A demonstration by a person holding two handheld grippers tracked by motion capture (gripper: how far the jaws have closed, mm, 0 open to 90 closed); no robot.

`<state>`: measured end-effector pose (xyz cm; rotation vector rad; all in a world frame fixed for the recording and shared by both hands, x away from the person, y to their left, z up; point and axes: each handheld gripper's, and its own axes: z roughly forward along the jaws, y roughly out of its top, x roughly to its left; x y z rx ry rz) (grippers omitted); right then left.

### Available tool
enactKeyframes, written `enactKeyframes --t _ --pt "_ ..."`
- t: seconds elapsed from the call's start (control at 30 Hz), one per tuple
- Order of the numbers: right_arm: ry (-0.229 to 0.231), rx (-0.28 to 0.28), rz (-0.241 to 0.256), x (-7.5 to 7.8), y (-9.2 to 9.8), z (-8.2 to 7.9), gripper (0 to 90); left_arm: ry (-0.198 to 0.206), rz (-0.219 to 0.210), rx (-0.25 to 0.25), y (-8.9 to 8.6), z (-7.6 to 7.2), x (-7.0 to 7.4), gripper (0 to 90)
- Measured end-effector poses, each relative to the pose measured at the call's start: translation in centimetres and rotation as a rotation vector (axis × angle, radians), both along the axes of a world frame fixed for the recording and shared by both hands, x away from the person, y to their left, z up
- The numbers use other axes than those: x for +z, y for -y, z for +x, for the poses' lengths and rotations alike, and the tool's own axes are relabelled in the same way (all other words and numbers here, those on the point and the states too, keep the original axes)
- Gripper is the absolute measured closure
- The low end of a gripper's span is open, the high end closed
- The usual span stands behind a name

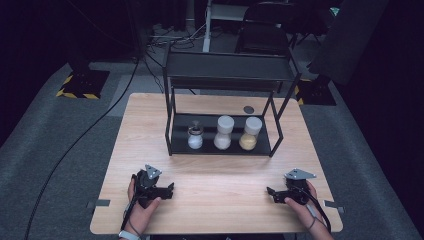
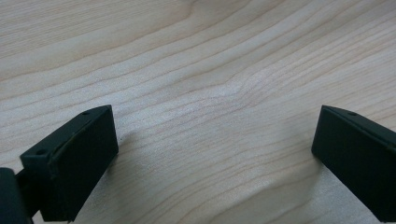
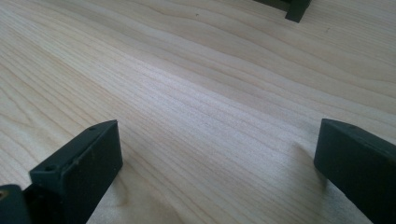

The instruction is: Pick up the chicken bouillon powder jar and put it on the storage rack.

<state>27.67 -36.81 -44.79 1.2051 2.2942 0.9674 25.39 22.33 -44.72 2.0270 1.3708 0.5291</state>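
Both hand-held grippers rest at the surface's near edge, left hand-held gripper [image 1: 167, 189] and right hand-held gripper [image 1: 271, 193] gaping empty, seemingly ready; the three jars [image 1: 222, 133] wait on the rack's [image 1: 171, 131] lower shelf near the far edge

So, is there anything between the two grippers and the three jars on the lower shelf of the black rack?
Nothing visible lies on the wooden table between the left gripper or the right gripper and the three jars. The black metal rack is open at the front; only its corner posts flank the jars.
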Motion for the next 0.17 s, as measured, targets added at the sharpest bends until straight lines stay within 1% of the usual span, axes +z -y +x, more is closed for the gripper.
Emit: enactKeyframes --t 0.17 --pt "0.000 0.000 0.000 0.00 0.00 0.00 0.4 -0.001 0.002 0.001 0.03 0.00 0.02 0.3"
